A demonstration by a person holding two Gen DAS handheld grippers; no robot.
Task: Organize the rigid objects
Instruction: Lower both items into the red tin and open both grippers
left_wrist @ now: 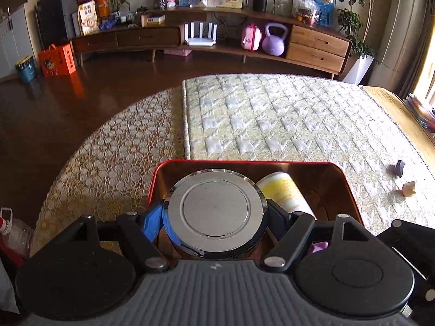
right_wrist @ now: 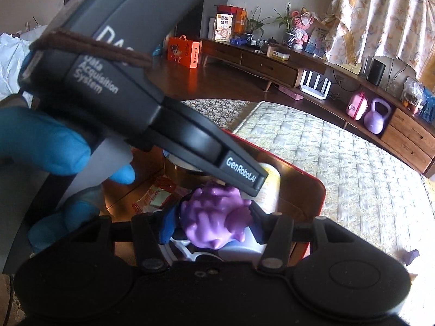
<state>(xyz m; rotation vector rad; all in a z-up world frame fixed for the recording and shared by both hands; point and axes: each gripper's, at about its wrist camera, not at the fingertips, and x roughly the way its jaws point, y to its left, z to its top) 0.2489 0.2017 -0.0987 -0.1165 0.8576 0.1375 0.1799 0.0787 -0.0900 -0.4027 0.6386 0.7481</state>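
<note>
My left gripper [left_wrist: 216,214] is shut on a round jar with a shiny silver lid [left_wrist: 216,206] and holds it over the red box [left_wrist: 350,190]. A white and yellow tube [left_wrist: 285,190] lies in the box beside the jar. My right gripper [right_wrist: 212,222] is shut on a purple spiky toy [right_wrist: 214,214], low inside the same red box [right_wrist: 312,179]. The left gripper's body [right_wrist: 136,87], held by a blue-gloved hand [right_wrist: 40,141], crosses the right wrist view above the toy. A red and white packet [right_wrist: 152,198] lies in the box.
The box sits on a quilted mat [left_wrist: 272,119] over a lace tablecloth [left_wrist: 114,157]. A small dark block [left_wrist: 399,167] and a beige piece [left_wrist: 409,188] lie on the mat at the right. A plastic bottle [left_wrist: 13,233] stands at the left edge.
</note>
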